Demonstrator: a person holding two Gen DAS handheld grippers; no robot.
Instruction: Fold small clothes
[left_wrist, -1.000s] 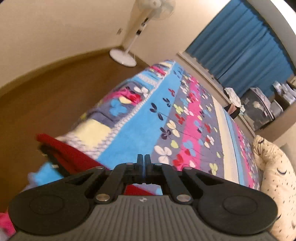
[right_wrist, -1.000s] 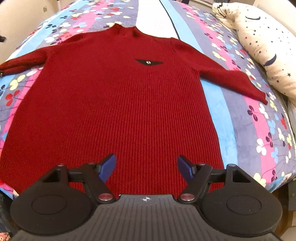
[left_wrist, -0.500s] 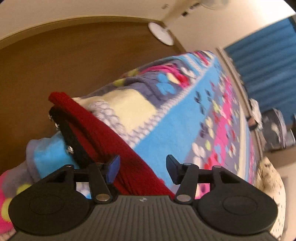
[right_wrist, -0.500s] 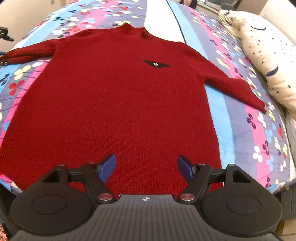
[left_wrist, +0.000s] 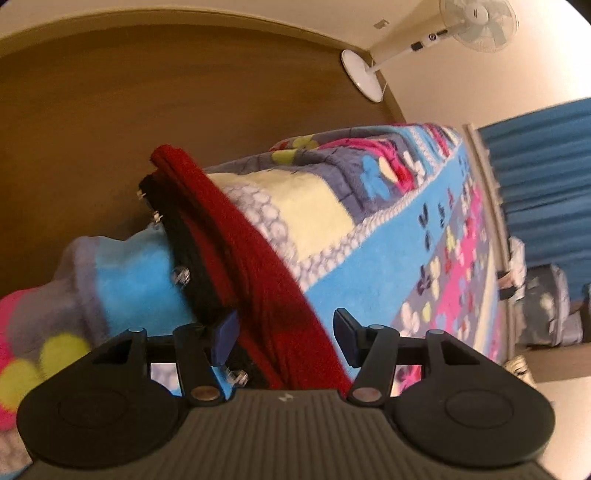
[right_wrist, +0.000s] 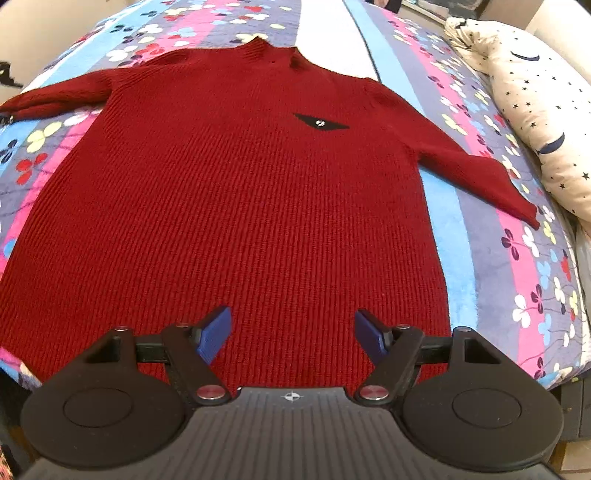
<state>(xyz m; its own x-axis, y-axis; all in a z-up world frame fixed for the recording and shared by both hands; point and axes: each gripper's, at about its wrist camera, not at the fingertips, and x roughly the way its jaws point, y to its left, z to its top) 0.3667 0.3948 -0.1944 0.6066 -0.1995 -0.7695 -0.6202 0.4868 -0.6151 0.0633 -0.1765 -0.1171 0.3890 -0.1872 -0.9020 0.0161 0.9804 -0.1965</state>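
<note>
A dark red knitted sweater (right_wrist: 236, 192) lies flat, front up, on a flowered blanket (right_wrist: 517, 240), both sleeves spread out. A black triangular patch (right_wrist: 319, 122) marks its chest. My right gripper (right_wrist: 293, 328) hovers open over the hem with nothing between its fingers. In the left wrist view, one red sleeve (left_wrist: 236, 236) with a black studded trim (left_wrist: 184, 236) hangs over the bed's edge. My left gripper (left_wrist: 284, 332) stands open around that sleeve; the pads straddle it without pressing on it.
A star-patterned pillow (right_wrist: 535, 110) lies along the bed's right side. Beyond the bed edge are a brown floor (left_wrist: 110, 110), a white standing fan (left_wrist: 424, 40) and blue curtains (left_wrist: 546, 184). The blanket (left_wrist: 369, 266) drapes over the bed's corner.
My left gripper went from shut to open, sank and rolled, and now has the sleeve between its fingers. The right gripper has stayed open over the hem, almost still.
</note>
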